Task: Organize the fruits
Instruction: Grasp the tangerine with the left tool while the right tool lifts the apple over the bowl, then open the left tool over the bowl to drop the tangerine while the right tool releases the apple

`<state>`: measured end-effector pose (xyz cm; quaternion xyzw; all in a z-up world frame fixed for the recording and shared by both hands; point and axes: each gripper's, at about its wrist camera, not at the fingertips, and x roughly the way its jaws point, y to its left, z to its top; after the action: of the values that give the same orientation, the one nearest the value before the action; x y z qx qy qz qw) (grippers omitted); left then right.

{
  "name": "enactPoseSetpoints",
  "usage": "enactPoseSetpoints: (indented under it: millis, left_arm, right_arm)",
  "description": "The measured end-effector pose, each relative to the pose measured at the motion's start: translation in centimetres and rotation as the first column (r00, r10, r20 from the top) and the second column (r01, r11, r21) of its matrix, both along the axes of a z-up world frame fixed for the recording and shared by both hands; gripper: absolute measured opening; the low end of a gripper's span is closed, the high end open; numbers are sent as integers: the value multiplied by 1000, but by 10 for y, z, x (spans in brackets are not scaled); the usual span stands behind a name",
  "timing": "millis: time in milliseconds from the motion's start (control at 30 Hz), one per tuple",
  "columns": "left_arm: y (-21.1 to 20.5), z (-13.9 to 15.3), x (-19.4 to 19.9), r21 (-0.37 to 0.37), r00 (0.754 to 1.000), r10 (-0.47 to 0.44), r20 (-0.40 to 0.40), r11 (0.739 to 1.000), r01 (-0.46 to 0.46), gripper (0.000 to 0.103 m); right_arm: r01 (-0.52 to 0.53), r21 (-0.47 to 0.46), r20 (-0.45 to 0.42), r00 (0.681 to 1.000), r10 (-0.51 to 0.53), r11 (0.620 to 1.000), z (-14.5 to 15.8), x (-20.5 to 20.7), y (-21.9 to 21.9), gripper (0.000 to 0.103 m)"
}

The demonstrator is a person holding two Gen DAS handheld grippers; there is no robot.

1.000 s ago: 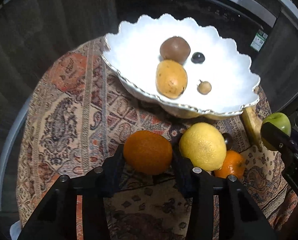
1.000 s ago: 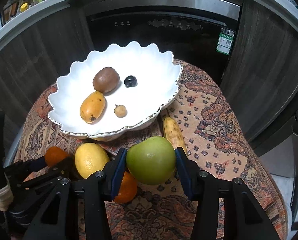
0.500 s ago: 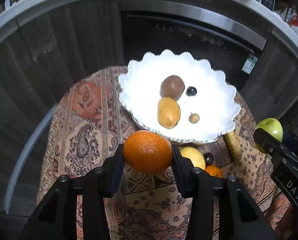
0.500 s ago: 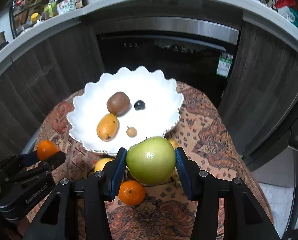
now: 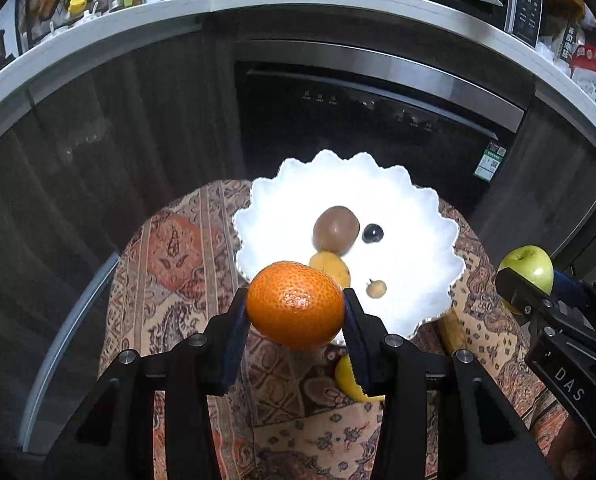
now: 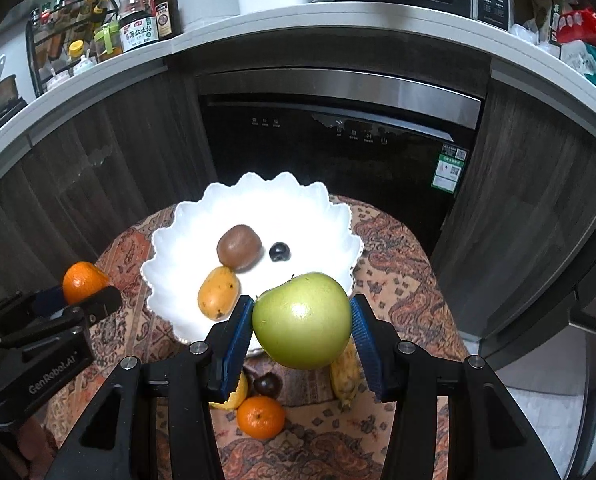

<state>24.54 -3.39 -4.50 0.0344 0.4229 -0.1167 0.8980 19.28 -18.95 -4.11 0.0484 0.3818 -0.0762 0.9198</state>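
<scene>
My left gripper is shut on an orange, held high above the patterned tablecloth. My right gripper is shut on a green apple, also raised; it shows at the right edge of the left wrist view as the green apple. Beyond both lies a white scalloped bowl holding a brown kiwi, a yellow-orange mango, a dark grape and a small tan fruit. The left gripper with its orange appears at the left of the right wrist view.
On the cloth below the grippers lie a small mandarin, a lemon partly hidden, a dark round fruit and a banana. Behind the table stand dark cabinets, a dishwasher and a counter with bottles.
Both grippers have risen well above the table with their fruit, and the views have tilted up so the bowl looks smaller and the counter shows.
</scene>
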Motion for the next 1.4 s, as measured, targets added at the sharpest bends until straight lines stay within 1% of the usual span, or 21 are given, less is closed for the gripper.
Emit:
enactPoseSetpoints:
  millis: [333,633,933,1200,1267,1300,1333,1400]
  left_arm:
    - [-4,-6,32,-1,1000,-5,-9,1000,5,44]
    - [-9,-26,62,12,999,-6,-40,1000,6,44]
    - [-15,-52,83,6,996,-5,-90,1000,6,44]
    - [-17,-61,94,19,993,0,-117,1000,2,45]
    - [-16,-60,94,23,994,10,-107,1000,-8,51]
    - [-15,-58,93,28,995,16,-98,1000,-14,60]
    - [-15,-56,92,31,996,22,-88,999,-19,63]
    - [-14,-53,91,40,997,26,-79,999,-23,64]
  right_arm:
    - [-20,-10,-20,1000,20,1000,-6,32,-2,49]
    - [-19,0,-58,998,19,1000,-25,61,-8,49]
    - [-21,7,-99,995,22,1000,-47,82,-15,50]
    - [-31,17,-122,992,33,999,-58,93,-17,50]
    - [-35,15,-123,992,37,999,-57,94,-17,50]
    - [-38,8,-123,992,39,999,-57,94,-16,50]
    - [-39,1,-121,992,39,999,-57,94,-16,50]
    - [-36,0,-113,993,35,999,-57,94,-17,50]
